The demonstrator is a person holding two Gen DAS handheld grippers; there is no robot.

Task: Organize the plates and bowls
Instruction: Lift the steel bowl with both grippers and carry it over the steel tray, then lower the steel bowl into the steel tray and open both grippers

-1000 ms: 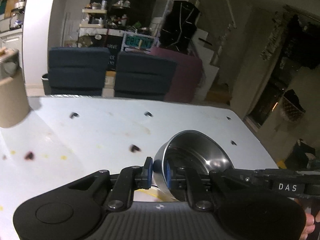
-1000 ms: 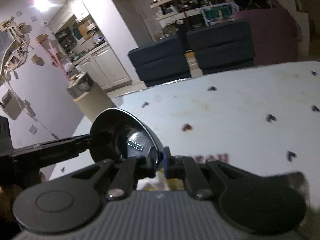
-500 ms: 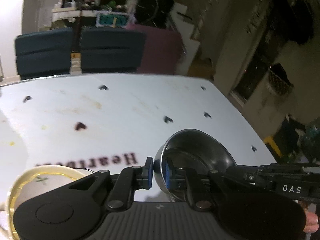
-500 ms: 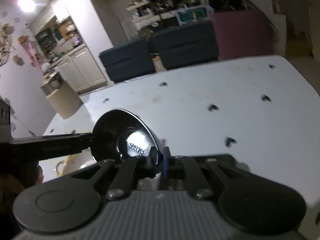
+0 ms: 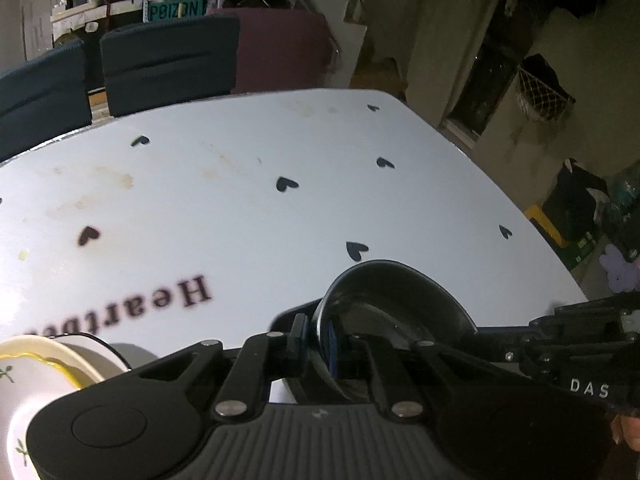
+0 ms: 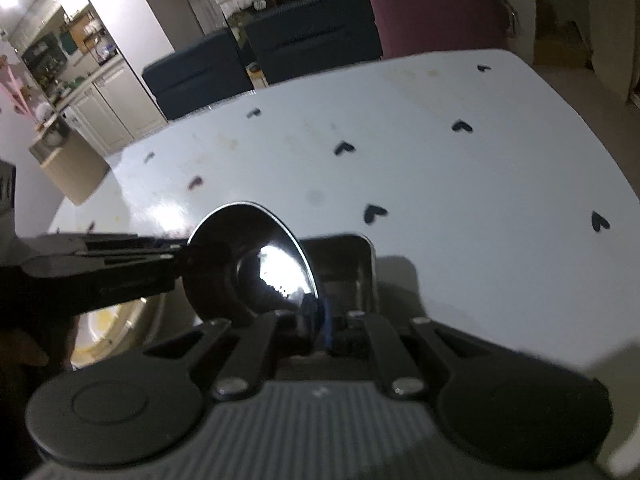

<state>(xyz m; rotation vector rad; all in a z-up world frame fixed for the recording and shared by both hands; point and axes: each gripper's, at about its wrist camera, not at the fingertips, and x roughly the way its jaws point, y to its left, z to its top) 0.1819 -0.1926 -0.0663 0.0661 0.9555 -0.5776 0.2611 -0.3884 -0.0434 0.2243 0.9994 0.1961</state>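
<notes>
Both grippers hold one steel bowl [image 5: 394, 304] above the white table [image 5: 240, 200]. My left gripper [image 5: 316, 344] is shut on the bowl's near-left rim. My right gripper [image 6: 316, 316] is shut on the opposite rim of the same bowl [image 6: 256, 256], which shows tilted with its shiny underside toward that camera. A dark rectangular metal container [image 6: 348, 268] sits on the table right under and behind the bowl. A white bowl with a yellow rim [image 5: 44, 376] stands at the lower left; it also shows in the right wrist view [image 6: 104, 328] behind the left gripper's body.
The table carries small black heart prints and a "Heart..." word [image 5: 160, 300]. Dark blue chairs [image 5: 168, 60] and a maroon one [image 5: 280, 52] stand at the far edge. A tan round bin [image 6: 68, 168] stands off the table's left side.
Both grippers have carried the steel bowl rightward and lower across the table. The dark container has come into view under it, and the yellow-rimmed bowl now sits at the left.
</notes>
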